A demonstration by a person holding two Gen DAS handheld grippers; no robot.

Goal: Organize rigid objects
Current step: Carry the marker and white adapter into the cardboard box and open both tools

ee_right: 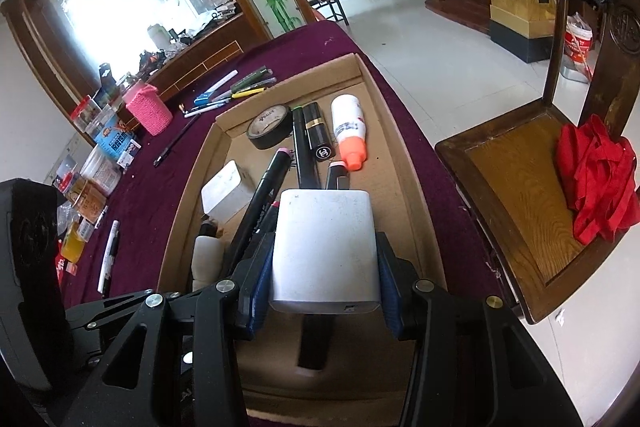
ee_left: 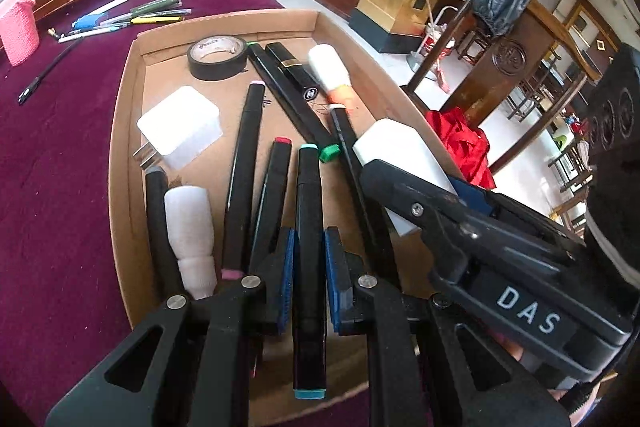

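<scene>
My left gripper [ee_left: 309,275] is shut on a black marker with teal caps [ee_left: 308,211], held low over the cardboard tray [ee_left: 128,107] and pointing along the markers lying there. To its right my right gripper [ee_right: 324,267] is shut on a white charger block [ee_right: 326,251], which also hangs above the tray [ee_right: 188,187]. In the tray lie several black markers [ee_left: 244,167], a black tape roll [ee_left: 218,57], a second white charger [ee_left: 182,131], a black lipstick tube [ee_right: 318,133], a white bottle with an orange cap [ee_right: 349,131] and a small white bottle [ee_left: 190,227].
Loose pens [ee_left: 132,15] and a pink knitted holder [ee_left: 18,27] sit on the maroon cloth beyond the tray. Small boxes and jars [ee_right: 100,155] crowd the table's left side. A wooden chair with a red cloth [ee_right: 592,179] stands right of the table edge.
</scene>
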